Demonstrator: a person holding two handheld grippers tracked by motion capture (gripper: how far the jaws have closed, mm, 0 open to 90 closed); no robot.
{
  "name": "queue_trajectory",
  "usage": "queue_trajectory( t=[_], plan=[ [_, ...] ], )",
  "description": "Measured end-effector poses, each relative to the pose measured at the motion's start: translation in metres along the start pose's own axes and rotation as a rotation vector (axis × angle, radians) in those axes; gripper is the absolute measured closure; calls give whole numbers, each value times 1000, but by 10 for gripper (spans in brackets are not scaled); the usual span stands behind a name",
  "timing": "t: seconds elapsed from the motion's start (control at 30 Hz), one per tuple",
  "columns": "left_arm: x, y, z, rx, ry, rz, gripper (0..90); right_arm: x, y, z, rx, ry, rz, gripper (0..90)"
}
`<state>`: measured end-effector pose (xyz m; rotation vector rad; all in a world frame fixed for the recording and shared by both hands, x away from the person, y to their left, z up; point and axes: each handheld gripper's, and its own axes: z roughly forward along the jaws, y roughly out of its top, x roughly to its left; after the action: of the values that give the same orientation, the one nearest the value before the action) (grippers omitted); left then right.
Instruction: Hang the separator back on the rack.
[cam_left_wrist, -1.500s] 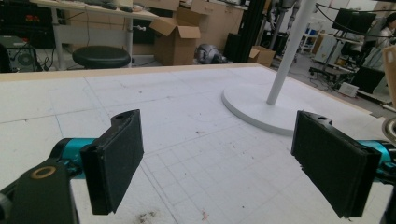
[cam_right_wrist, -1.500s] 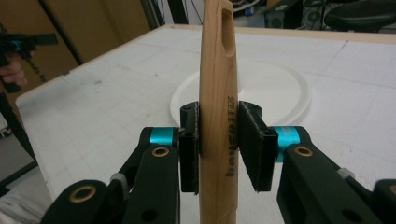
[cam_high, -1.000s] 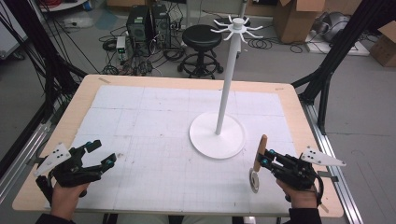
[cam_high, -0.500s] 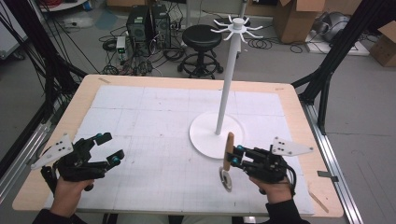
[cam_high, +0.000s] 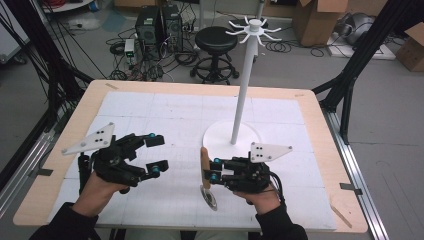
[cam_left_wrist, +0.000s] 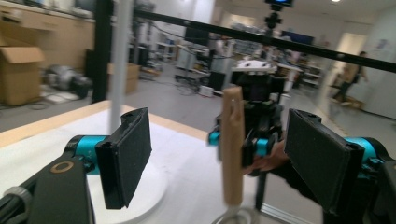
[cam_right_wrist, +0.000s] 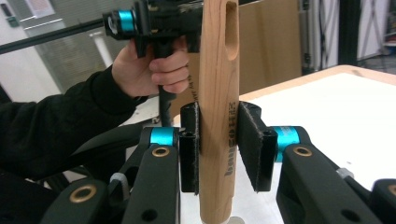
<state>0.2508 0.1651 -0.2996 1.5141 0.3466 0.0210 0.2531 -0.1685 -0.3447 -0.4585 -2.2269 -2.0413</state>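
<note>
Right gripper (cam_high: 214, 171) clamped on the wooden-handled metal strainer utensil (cam_high: 205, 170), upright nr table's (cam_high: 320, 150) front edge. Left gripper (cam_high: 156, 152) wide open, empty, facing it. Handover likely: grab handle above right's pads, w/ square grip.

Even, bright indoor light falls from overhead, and the white table (cam_high: 150, 107) in the high view carries only soft, faint shadows under the hands and the white stand (cam_high: 243, 85). That view is fairly sharp but grainy. In the left gripper view the wooden handle (cam_left_wrist: 232, 149) and the room behind it are smeared with blur, and ceiling lamps glare at the top. The right gripper view is crisp on the handle's grain, while the background stays soft.
</note>
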Motion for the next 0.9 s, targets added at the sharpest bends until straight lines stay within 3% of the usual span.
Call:
queue_trajectory(
  t=[0.2,0.3,0.6,0.77,0.9],
  plan=[
    [-6,3,29,55,-122,-5,319,5,2,13,13,53,-9,702],
    [-7,2,38,65,-159,-20,366,7,4,18,19,78,-23,703],
    [-7,-3,52,95,-231,-24,566,10,4,24,25,119,-29,703],
    [-5,-3,51,89,-239,-9,717,12,4,25,26,150,-32,702],
    [-6,-3,51,90,-240,-5,728,12,4,25,25,158,-32,702]
  ],
)
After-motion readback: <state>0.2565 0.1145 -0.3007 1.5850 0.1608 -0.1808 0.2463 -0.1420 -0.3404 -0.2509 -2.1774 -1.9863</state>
